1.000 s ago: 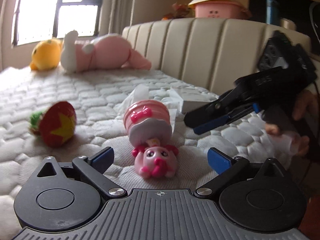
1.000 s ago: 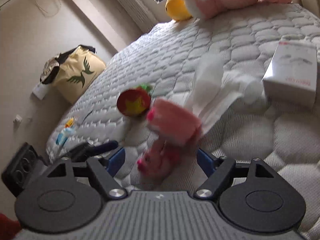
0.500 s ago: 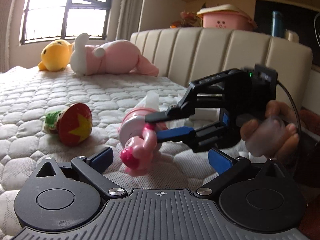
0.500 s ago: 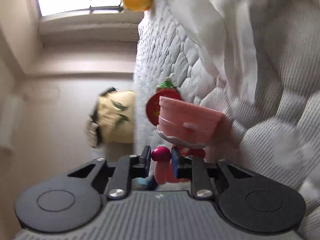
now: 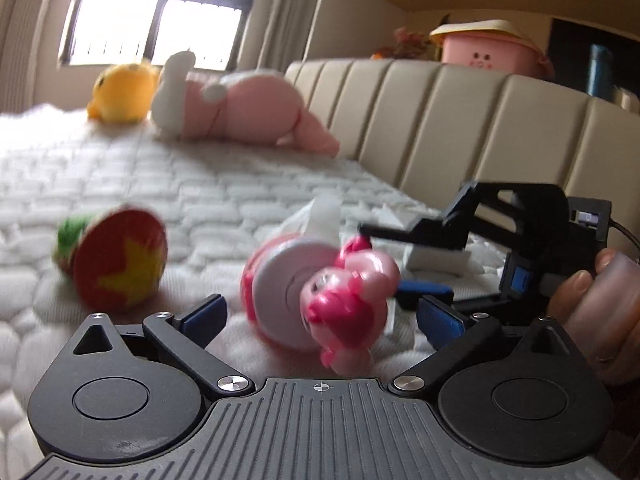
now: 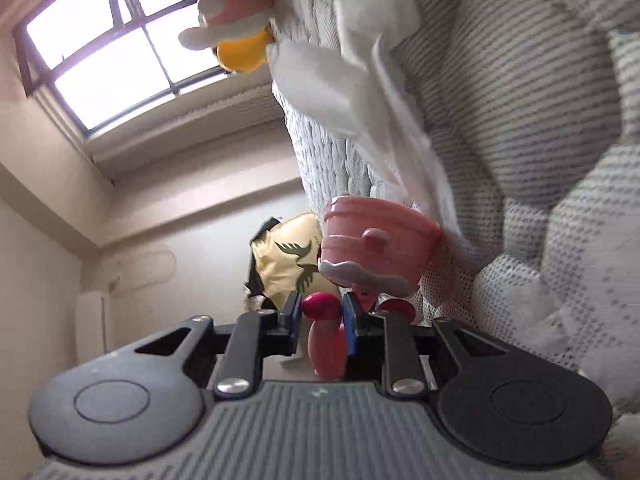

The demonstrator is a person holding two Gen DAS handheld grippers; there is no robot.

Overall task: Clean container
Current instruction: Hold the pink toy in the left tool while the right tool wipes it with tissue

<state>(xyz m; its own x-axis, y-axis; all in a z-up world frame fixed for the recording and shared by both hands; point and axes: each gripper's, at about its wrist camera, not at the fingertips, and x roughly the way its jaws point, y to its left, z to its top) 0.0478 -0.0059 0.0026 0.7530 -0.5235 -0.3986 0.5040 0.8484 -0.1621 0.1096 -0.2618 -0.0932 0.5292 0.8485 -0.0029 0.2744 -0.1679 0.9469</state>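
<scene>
1. While my left gripper (image 5: 318, 314) gapes wide at lower centre, the pink container (image 5: 296, 284) hangs blurred just beyond, pinched by my right gripper (image 5: 384, 264).
2. Right view: my fingers (image 6: 294, 316) clamp the figure's limb; container (image 6: 376, 248) mid-frame, tissue (image 6: 360, 80) above.

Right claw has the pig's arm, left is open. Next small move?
Probably close the left claw on the pink cup: it sits between the open fingers, tipped on its side, while the right claw pinches only the pig's arm.
</scene>
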